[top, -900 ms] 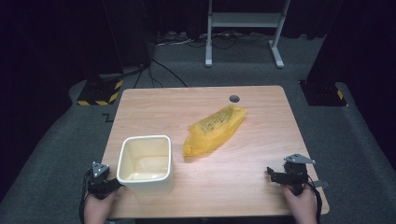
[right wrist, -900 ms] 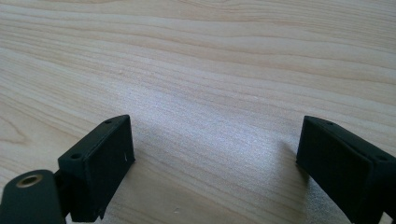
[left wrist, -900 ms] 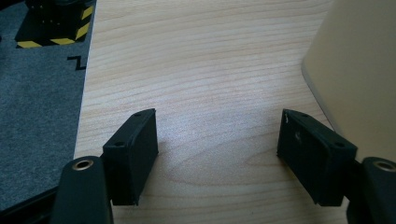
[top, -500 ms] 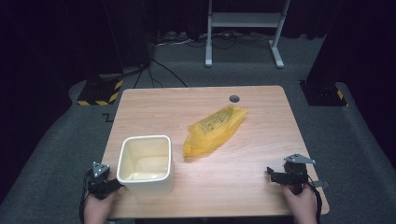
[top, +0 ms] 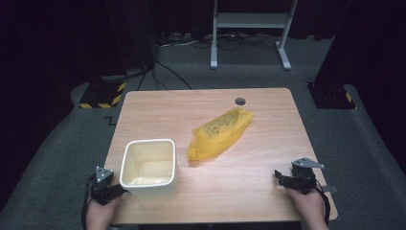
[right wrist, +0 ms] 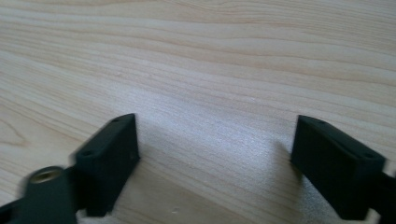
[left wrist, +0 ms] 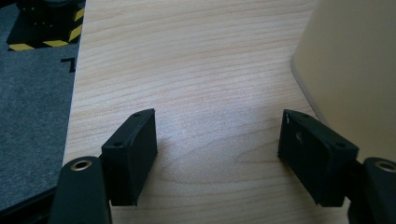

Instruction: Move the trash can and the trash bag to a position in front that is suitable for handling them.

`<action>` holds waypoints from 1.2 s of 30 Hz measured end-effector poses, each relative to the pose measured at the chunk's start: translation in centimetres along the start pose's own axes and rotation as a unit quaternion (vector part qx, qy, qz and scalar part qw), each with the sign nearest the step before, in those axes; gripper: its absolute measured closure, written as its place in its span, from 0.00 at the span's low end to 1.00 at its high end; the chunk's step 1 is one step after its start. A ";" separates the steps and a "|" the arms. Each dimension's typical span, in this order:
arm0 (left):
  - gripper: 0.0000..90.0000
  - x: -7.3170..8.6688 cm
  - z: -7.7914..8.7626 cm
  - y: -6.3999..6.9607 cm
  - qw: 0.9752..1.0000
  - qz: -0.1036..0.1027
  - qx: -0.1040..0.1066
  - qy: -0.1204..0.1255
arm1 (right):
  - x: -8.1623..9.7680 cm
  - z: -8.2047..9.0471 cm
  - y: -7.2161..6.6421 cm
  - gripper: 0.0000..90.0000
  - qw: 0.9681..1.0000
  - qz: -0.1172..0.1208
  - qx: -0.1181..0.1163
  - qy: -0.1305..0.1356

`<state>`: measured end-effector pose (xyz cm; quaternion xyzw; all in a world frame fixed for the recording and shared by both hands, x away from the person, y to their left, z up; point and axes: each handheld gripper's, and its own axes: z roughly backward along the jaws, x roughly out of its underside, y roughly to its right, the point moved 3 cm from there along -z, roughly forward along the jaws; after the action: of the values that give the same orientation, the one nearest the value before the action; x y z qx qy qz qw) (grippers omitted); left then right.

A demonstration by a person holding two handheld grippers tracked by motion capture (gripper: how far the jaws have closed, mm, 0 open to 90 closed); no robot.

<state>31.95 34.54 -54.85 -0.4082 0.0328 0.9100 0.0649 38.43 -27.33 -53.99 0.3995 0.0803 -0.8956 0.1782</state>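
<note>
High view: I hold my left gripper (top: 112, 189) at the near left corner of the wooden table (top: 268, 191), just beside the near left side of the cream tub (top: 147, 168); whether they touch I cannot tell. My right gripper (top: 282, 178) rests near the near right corner, well apart from the tub. A yellow bag (top: 219, 133) lies at mid-table, beyond the tub and to its right, its long axis slanting toward the round hole (top: 240, 101) near the far edge.

Left gripper view: my jaws stand apart with bare wood between them; the tub's cream wall (left wrist: 355, 70) rises just beyond the right jaw. Grey carpet (left wrist: 32, 102) borders the table's left edge.

Right gripper view: my jaws stand wide apart over bare wood grain (right wrist: 210, 60), nothing between them.
</note>
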 end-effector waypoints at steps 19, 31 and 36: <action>0.30 -0.1 -0.2 0.0 1.000 -0.009 0.008 0.000 | -7.7 -5.3 -10.6 0.45 0.996 0.030 -0.067 0.057; 0.30 -0.1 -0.2 0.0 1.000 -0.008 0.008 0.000 | -12.1 -9.9 -15.8 0.54 0.993 0.042 -0.083 0.066; 0.30 -0.1 -0.2 0.1 1.000 -0.009 0.011 0.000 | -11.9 -12.1 -16.6 0.55 0.994 0.084 -0.069 0.023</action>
<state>32.13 34.45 -54.88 -0.4077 0.0389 0.9090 0.0773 47.71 -5.49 -53.13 0.4118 0.1124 -0.8606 0.2778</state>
